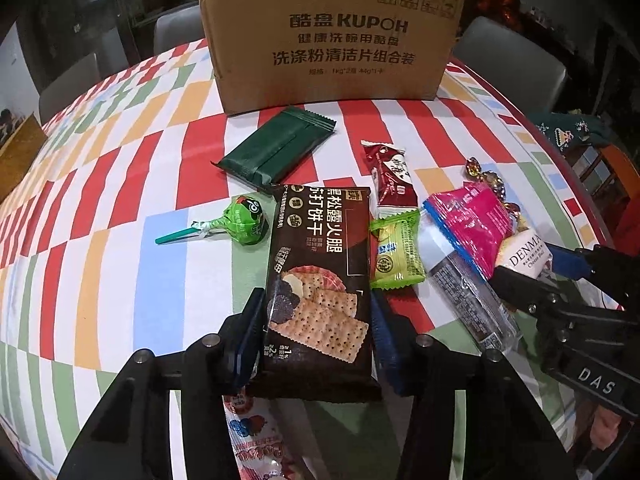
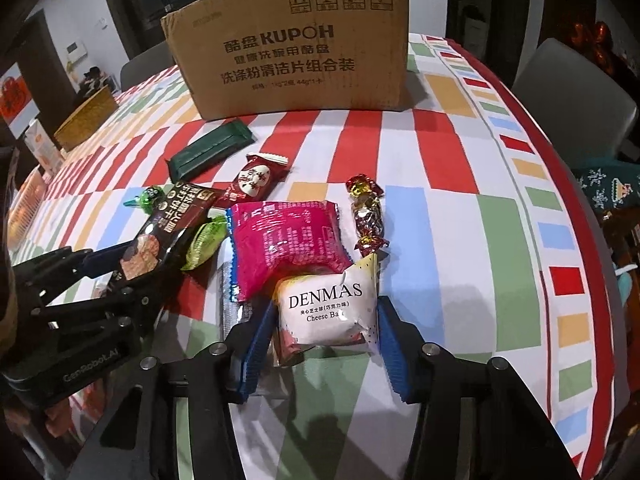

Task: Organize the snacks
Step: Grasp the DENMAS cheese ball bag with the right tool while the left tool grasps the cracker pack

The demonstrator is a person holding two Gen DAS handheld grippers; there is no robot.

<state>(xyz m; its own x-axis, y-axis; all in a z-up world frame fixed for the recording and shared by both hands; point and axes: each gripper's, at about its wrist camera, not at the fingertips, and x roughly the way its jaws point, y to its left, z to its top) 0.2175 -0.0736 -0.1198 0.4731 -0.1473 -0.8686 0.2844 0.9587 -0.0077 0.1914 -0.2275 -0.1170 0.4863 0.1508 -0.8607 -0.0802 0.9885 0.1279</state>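
While your left gripper [image 1: 316,328] points down at the patterned tablecloth [image 1: 120,208], its blue pads press on both long edges of the dark cracker packet [image 1: 318,280], so it is clamped on that packet. Your right gripper [image 2: 326,332] likewise has its pads against the two sides of the white Denmas cheese ball pouch [image 2: 328,308], gripping it. No earlier view is given here, so only this closed hold can be told.

Just under the left gripper lies a pink-and-white wrapper [image 1: 248,440], partly hidden. Beside the cracker packet sit a small lime green sachet [image 1: 396,256] on one side and a green lollipop [image 1: 244,220] on the other. A clear-wrapped bar [image 1: 464,292] lies between the two grippers, its end under the magenta snack bag [image 2: 286,240], which touches the cheese ball pouch. Next to that bag rests a twisted foil candy [image 2: 366,212].

Farther off lie a dark red wrapped sweet [image 1: 388,180] and a dark green packet [image 1: 276,148]. Behind everything, the cardboard box [image 1: 332,36] stands upright at the far side of the table, with grey chairs [image 1: 516,56] beyond it.
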